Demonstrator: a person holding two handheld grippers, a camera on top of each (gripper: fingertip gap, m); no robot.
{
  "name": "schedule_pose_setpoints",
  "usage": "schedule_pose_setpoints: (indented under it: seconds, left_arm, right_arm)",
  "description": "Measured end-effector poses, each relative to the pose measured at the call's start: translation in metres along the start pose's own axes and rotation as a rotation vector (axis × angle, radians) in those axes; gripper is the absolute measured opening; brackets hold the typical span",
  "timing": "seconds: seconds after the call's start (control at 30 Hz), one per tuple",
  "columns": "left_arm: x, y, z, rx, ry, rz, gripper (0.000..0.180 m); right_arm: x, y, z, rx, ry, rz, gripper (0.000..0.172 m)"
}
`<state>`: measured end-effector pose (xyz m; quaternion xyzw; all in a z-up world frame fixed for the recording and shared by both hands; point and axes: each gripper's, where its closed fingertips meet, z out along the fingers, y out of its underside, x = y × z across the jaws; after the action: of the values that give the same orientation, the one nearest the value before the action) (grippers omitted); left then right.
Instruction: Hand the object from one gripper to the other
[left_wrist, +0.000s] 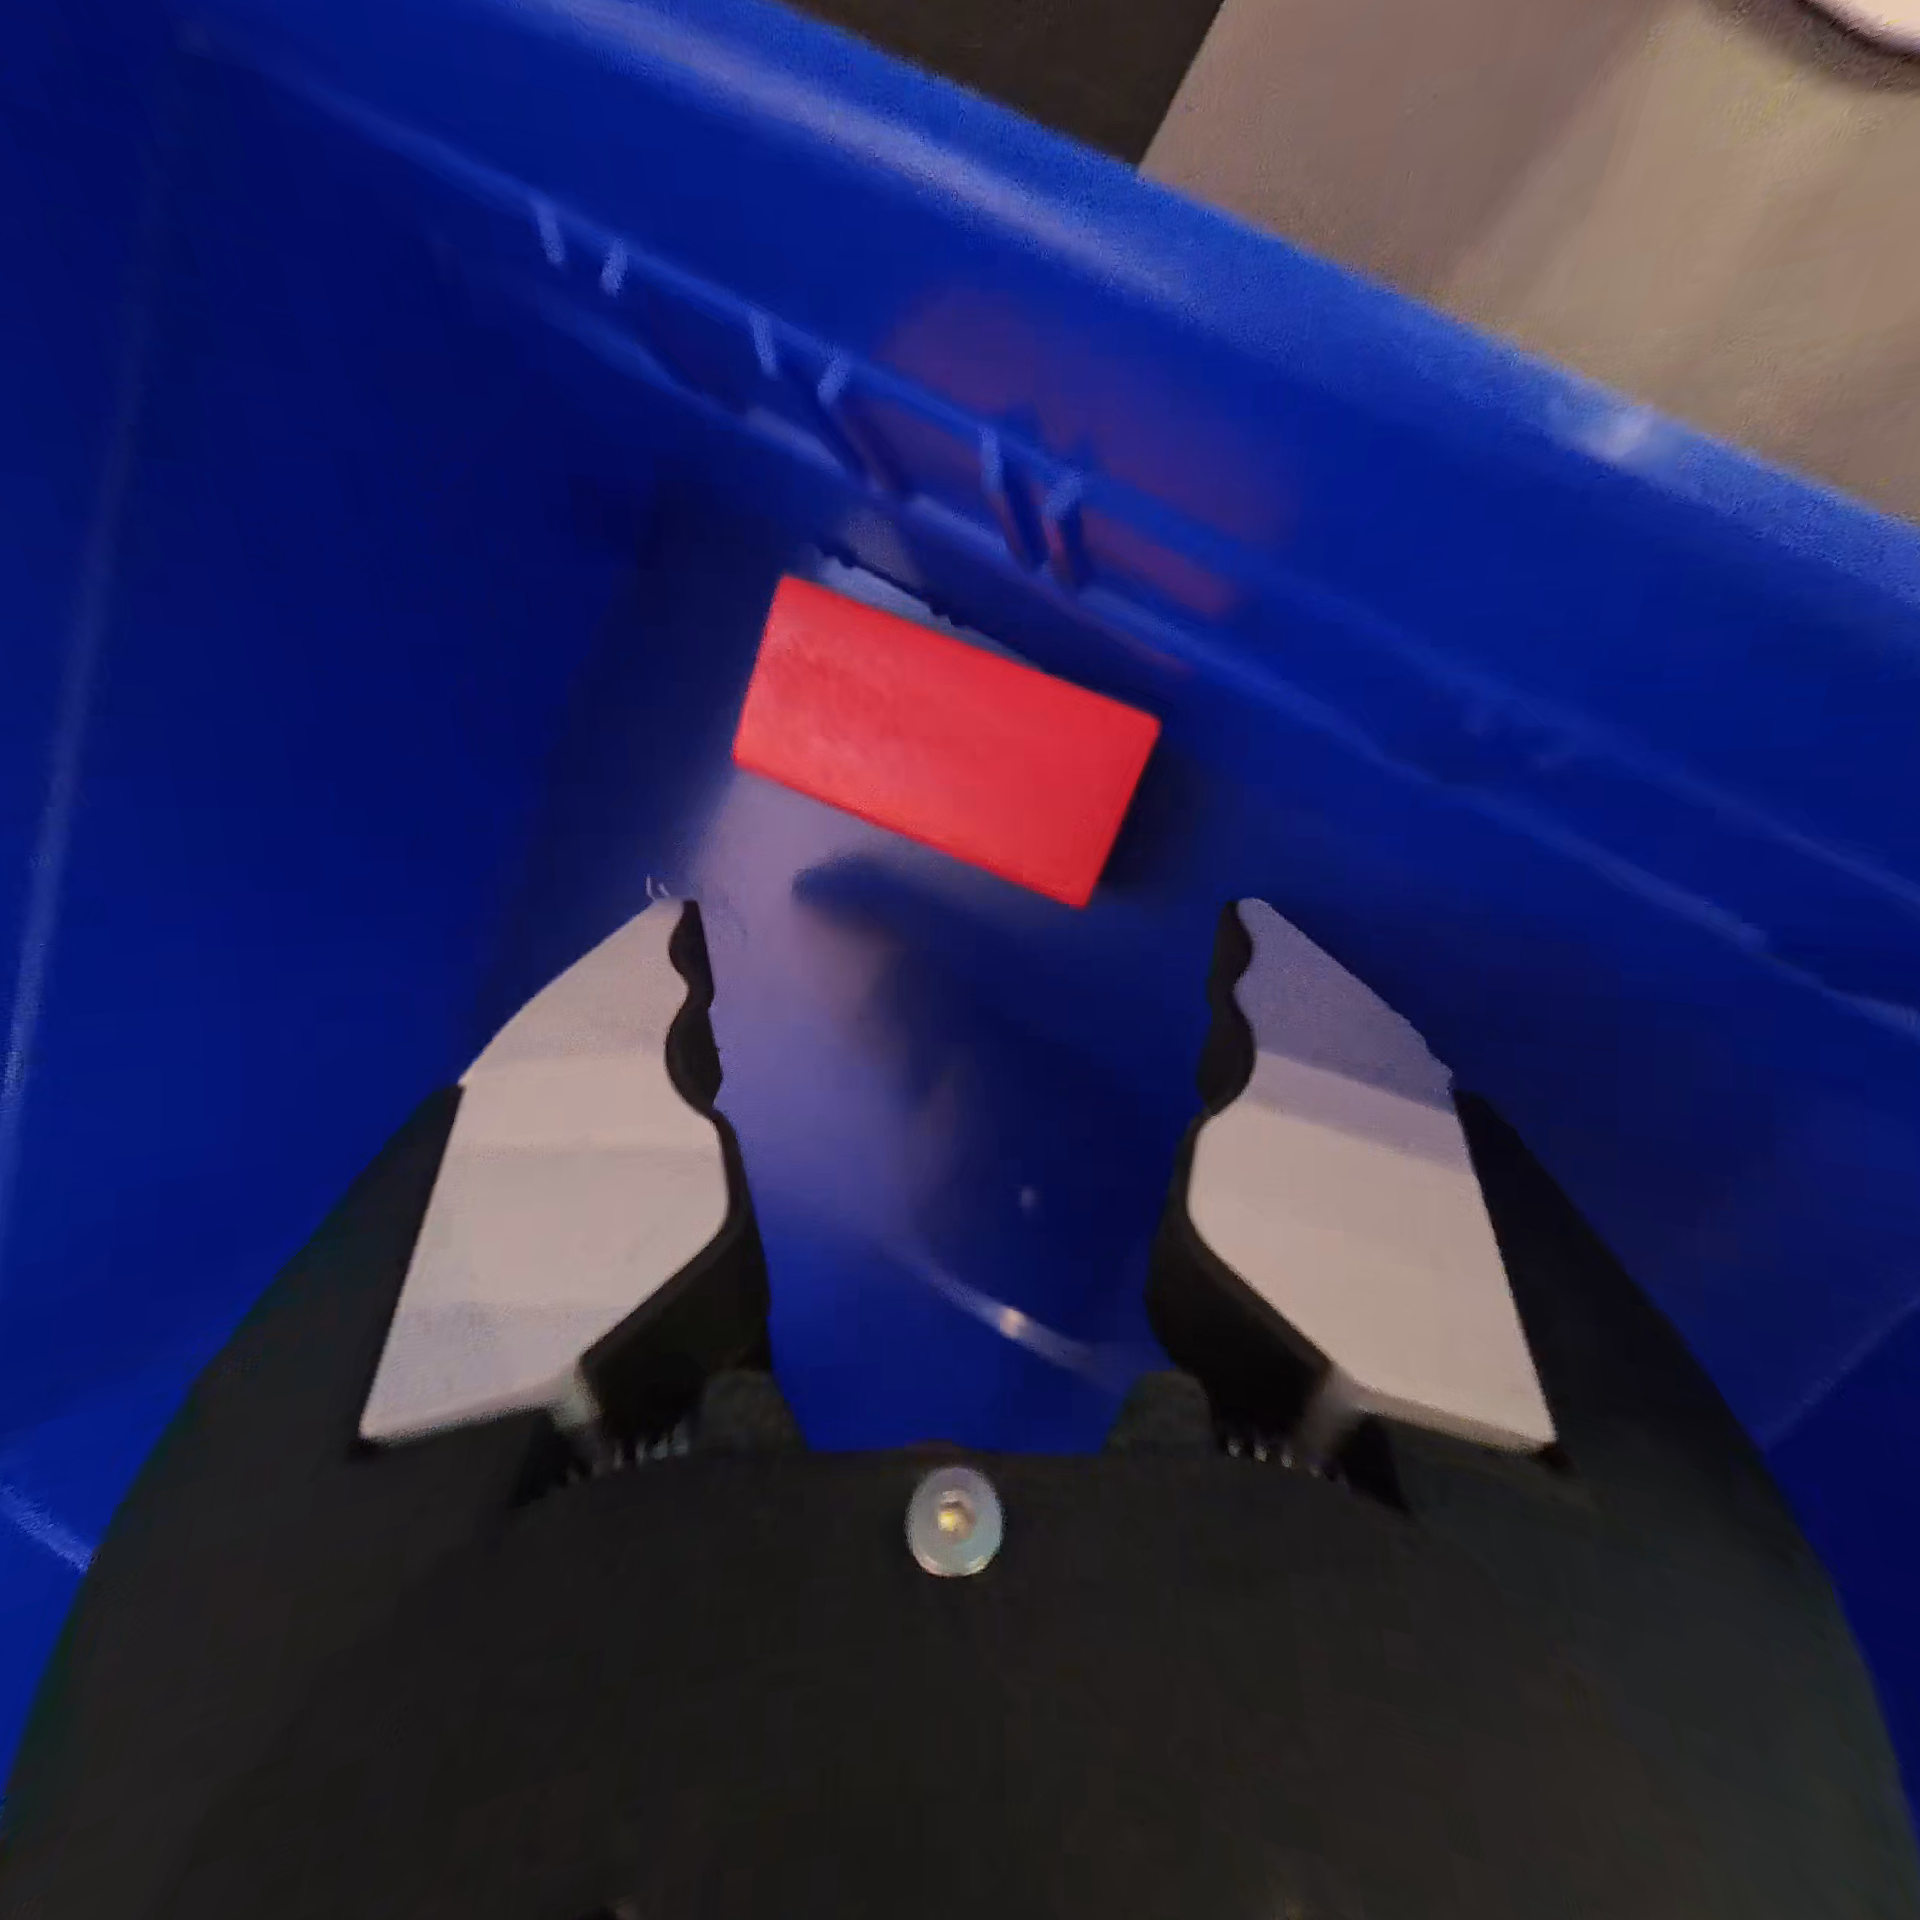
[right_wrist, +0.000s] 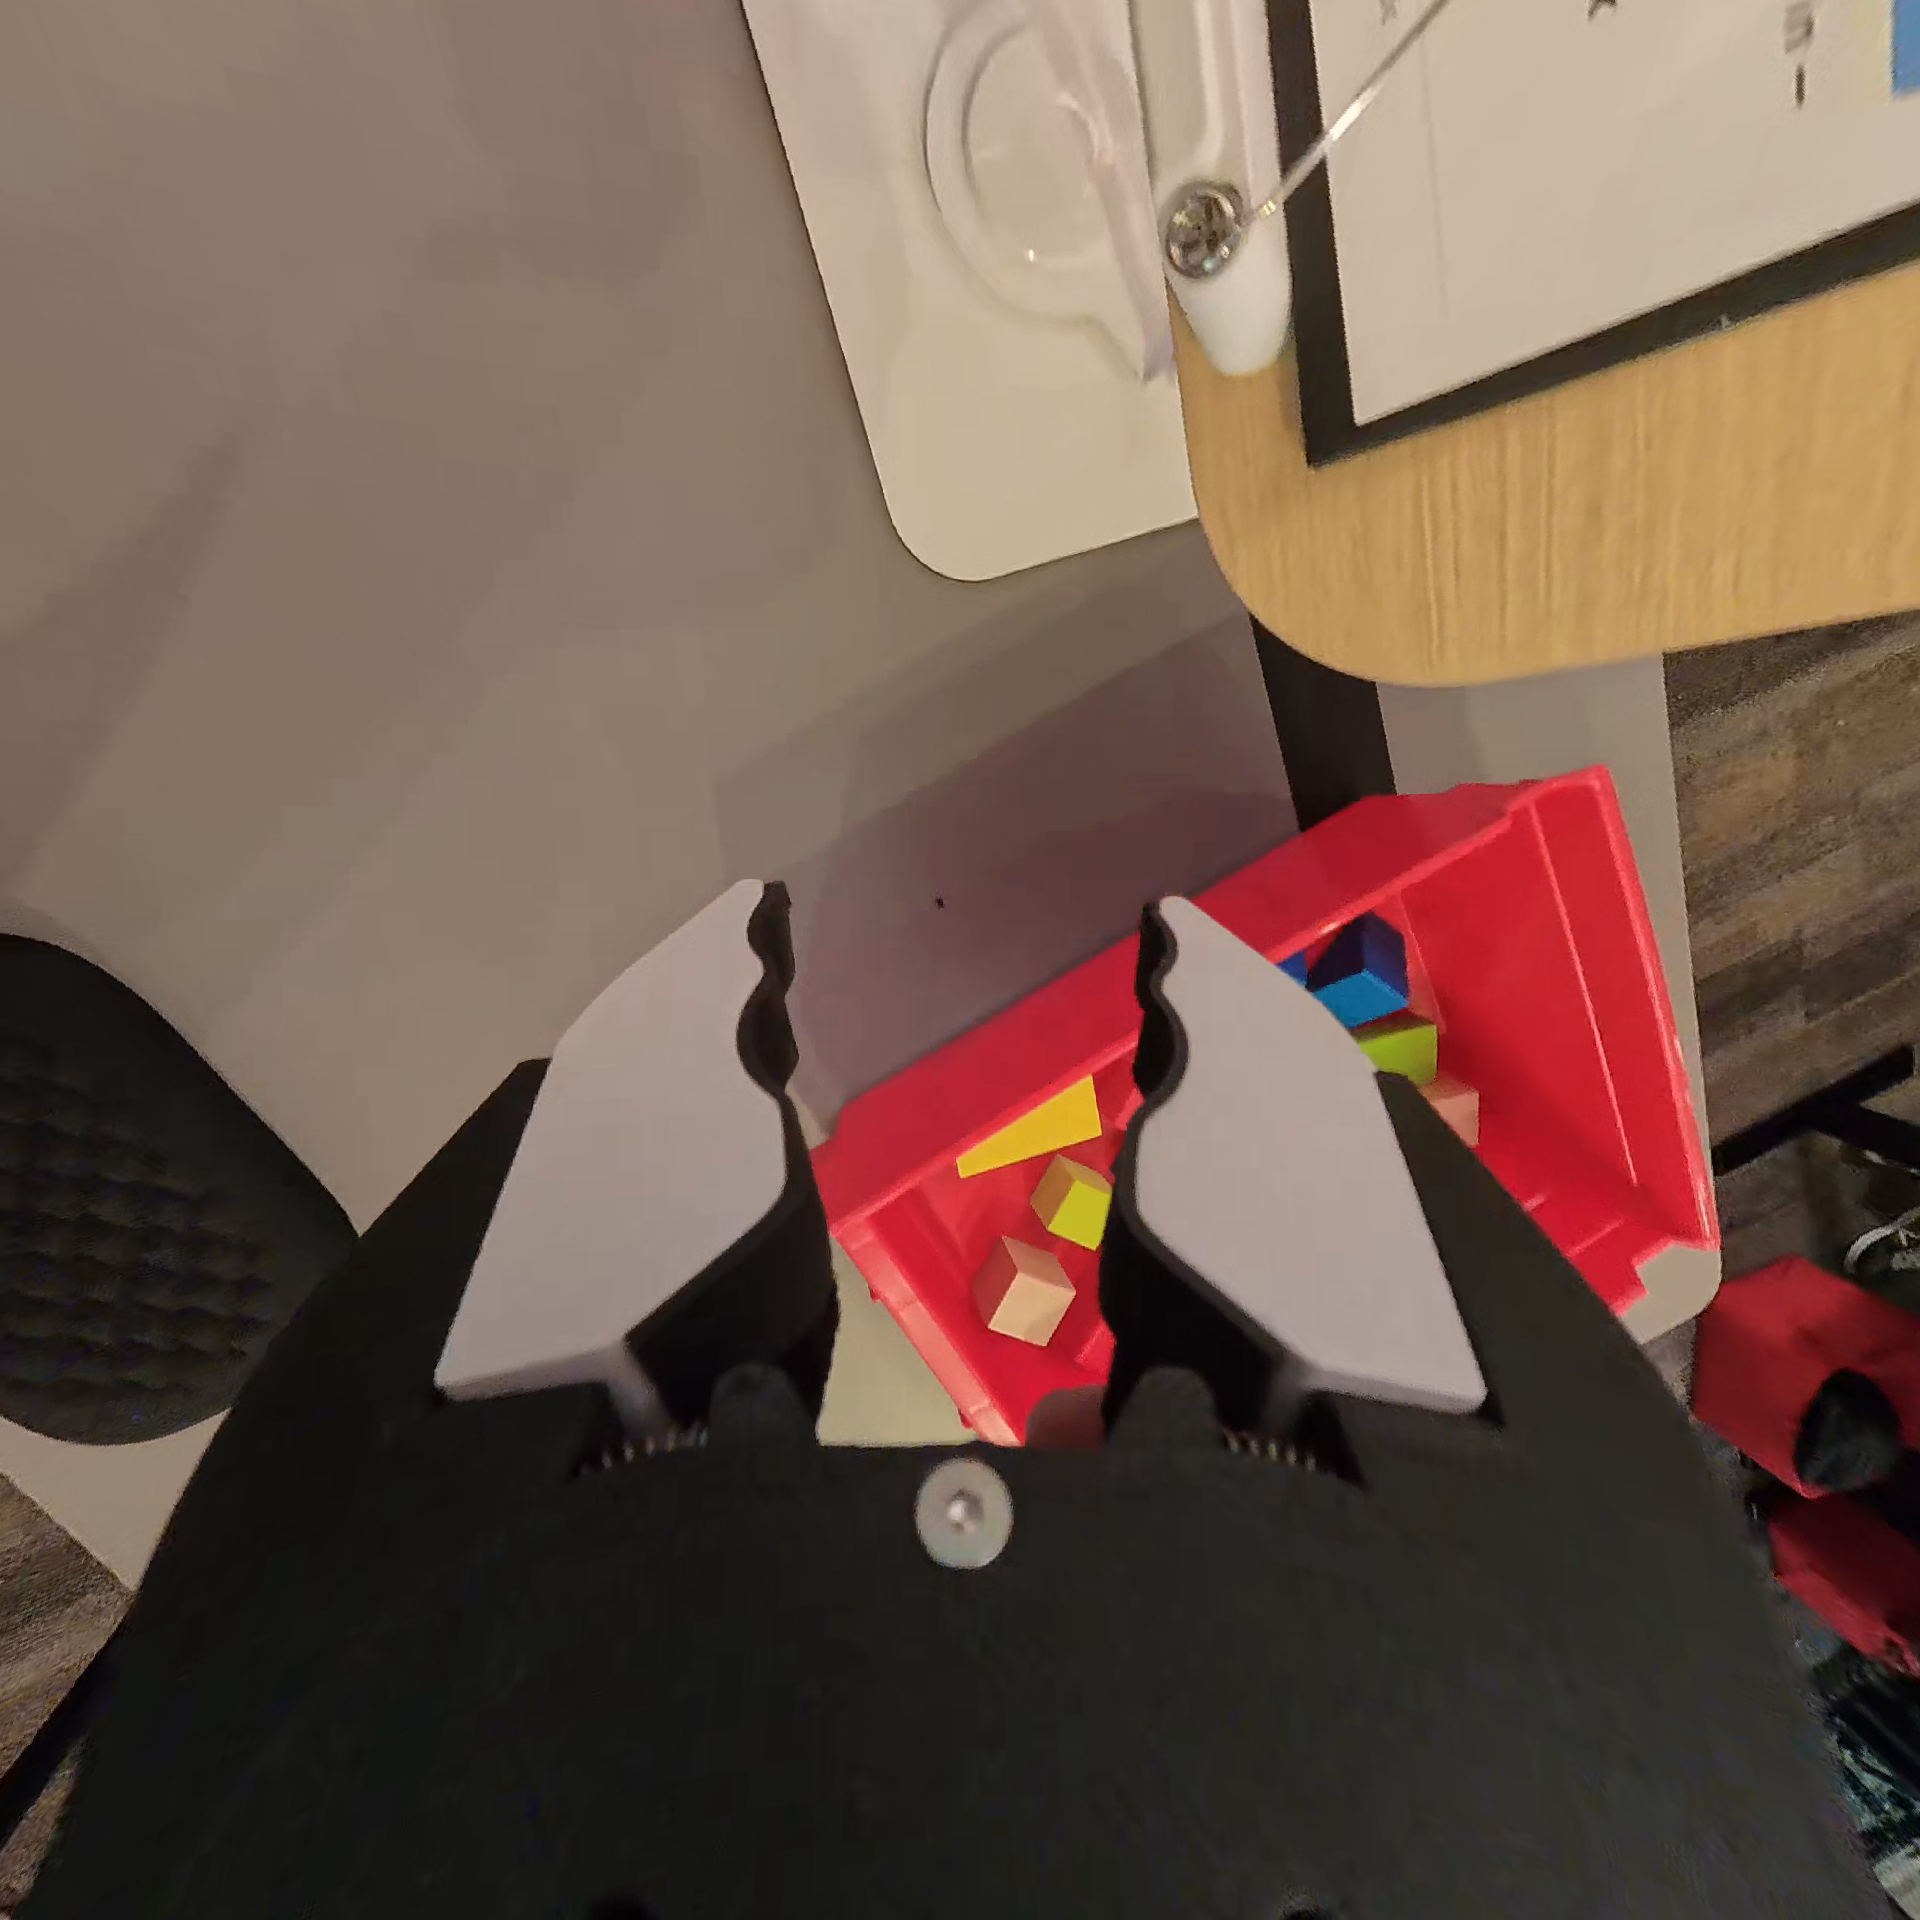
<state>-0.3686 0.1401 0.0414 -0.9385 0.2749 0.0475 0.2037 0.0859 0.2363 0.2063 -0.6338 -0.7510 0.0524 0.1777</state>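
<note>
In the left wrist view a red rectangular block (left_wrist: 945, 740) lies inside a blue bin (left_wrist: 312, 623), against its far wall. My left gripper (left_wrist: 961, 914) is inside the bin, just short of the block; its jaws stand wide apart with nothing between them. In the right wrist view my right gripper (right_wrist: 961, 899) hovers over the grey table (right_wrist: 416, 520) with its jaws apart and nothing between them. A red bin (right_wrist: 1538, 987) with several coloured blocks, among them a yellow wedge (right_wrist: 1039, 1127) and a blue block (right_wrist: 1361, 982), lies below and to its right.
A white tray with a clear dish (right_wrist: 997, 208) lies at the back of the table. A wooden board (right_wrist: 1558, 540) carrying a framed sheet juts in at the upper right. A black chair seat (right_wrist: 114, 1195) is at the left. Red items (right_wrist: 1808, 1382) lie on the floor at the right. Left tips to right tips: about 50 cm.
</note>
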Motion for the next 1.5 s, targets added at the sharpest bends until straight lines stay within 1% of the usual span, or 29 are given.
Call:
schedule_pose_setpoints:
  seconds: [0.03, 0.07, 0.1, 0.17, 0.2, 0.27, 0.3, 0.4, 0.47, 0.5, 0.53, 0.6, 0.7, 0.73, 0.8, 0.87, 0.97, 1.0, 1.03, 1.07, 1.13, 1.27, 1.47, 1.5]
  left_arm:
    - [-0.001, -0.001, 0.005, -0.025, 0.023, 0.037, 0.092]
    - [-0.003, -0.011, 0.007, 0.013, 0.046, 0.046, 0.092]
    - [-0.006, -0.016, 0.01, 0.032, 0.059, 0.058, 0.086]
    - [0.0, -0.02, 0.016, 0.047, 0.151, 0.073, 0.075]
    - [0.001, -0.022, 0.017, 0.052, 0.176, 0.067, 0.075]
    - [0.001, -0.02, 0.016, 0.036, 0.182, 0.054, 0.074]
    - [0.0, -0.02, 0.014, 0.036, 0.164, 0.045, 0.074]
    - [0.0, -0.018, -0.006, 0.089, 0.098, -0.005, 0.074]
    - [0.007, -0.024, -0.034, 0.187, 0.073, -0.049, 0.074]
    - [0.014, -0.032, -0.054, 0.263, 0.074, -0.075, 0.074]
    - [0.023, -0.043, -0.076, 0.36, 0.086, -0.094, 0.074]
    - [0.054, -0.072, -0.128, 0.573, 0.142, -0.088, 0.074]
    - [0.104, -0.112, -0.194, 0.813, 0.234, -0.063, 0.074]
    - [0.119, -0.122, -0.21, 0.868, 0.248, -0.043, 0.074]
    - [0.149, -0.14, -0.235, 0.96, 0.324, -0.027, 0.074]
    - [0.168, -0.152, -0.248, 1.0, 0.361, -0.019, 0.074]
    - [0.188, -0.164, -0.259, 1.054, 0.414, -0.023, 0.074]
    - [0.191, -0.167, -0.261, 1.069, 0.434, -0.03, 0.074]
    - [0.196, -0.169, -0.263, 1.082, 0.47, -0.028, 0.074]
    - [0.201, -0.17, -0.264, 1.09, 0.48, -0.016, 0.074]
    - [0.206, -0.174, -0.264, 1.085, 0.48, 0.0, 0.074]
    - [0.214, -0.18, -0.256, 1.023, 0.466, 0.043, 0.074]
    - [0.221, -0.191, -0.256, 1.024, 0.503, 0.062, 0.074]
    - [0.221, -0.192, -0.256, 1.026, 0.51, 0.062, 0.073]
  right_arm:
    - [-0.003, -0.002, 0.001, 0.002, -0.006, -0.008, 0.062]
    - [-0.005, -0.004, 0.003, 0.004, -0.011, -0.013, 0.062]
    - [-0.008, -0.006, 0.004, 0.006, -0.015, -0.017, 0.062]
    - [-0.012, -0.009, 0.005, 0.016, -0.021, -0.026, 0.062]
    - [-0.014, -0.01, 0.006, 0.025, -0.023, -0.027, 0.061]
    - [-0.02, -0.015, 0.004, 0.058, -0.036, -0.025, 0.06]
    - [-0.024, -0.02, 0.003, 0.087, -0.044, -0.027, 0.058]
    - [-0.045, -0.052, -0.002, 0.218, -0.087, -0.053, 0.059]
    - [-0.059, -0.085, -0.004, 0.336, -0.099, -0.084, 0.066]
    - [-0.067, -0.105, -0.006, 0.409, -0.109, -0.094, 0.067]
    - [-0.077, -0.126, -0.009, 0.488, -0.139, -0.104, 0.07]
    - [-0.094, -0.166, -0.013, 0.634, -0.176, -0.13, 0.086]
    - [-0.113, -0.218, -0.018, 0.805, -0.223, -0.15, 0.086]
    - [-0.117, -0.232, -0.02, 0.859, -0.245, -0.141, 0.086]
    - [-0.123, -0.256, -0.025, 0.965, -0.326, -0.096, 0.086]
    - [-0.123, -0.272, -0.033, 1.076, -0.366, -0.045, 0.084]
    - [-0.128, -0.279, -0.049, 1.187, -0.417, -0.026, 0.081]
    - [-0.132, -0.278, -0.053, 1.202, -0.447, -0.031, 0.077]
    - [-0.133, -0.276, -0.057, 1.217, -0.464, -0.029, 0.077]
    - [-0.133, -0.274, -0.06, 1.232, -0.471, -0.021, 0.074]
    - [-0.132, -0.267, -0.061, 1.225, -0.484, -0.013, 0.066]
    - [-0.13, -0.254, -0.059, 1.193, -0.472, -0.001, 0.066]
    - [-0.124, -0.243, -0.064, 1.208, -0.464, 0.023, 0.068]
    - [-0.123, -0.242, -0.066, 1.218, -0.475, 0.032, 0.065]
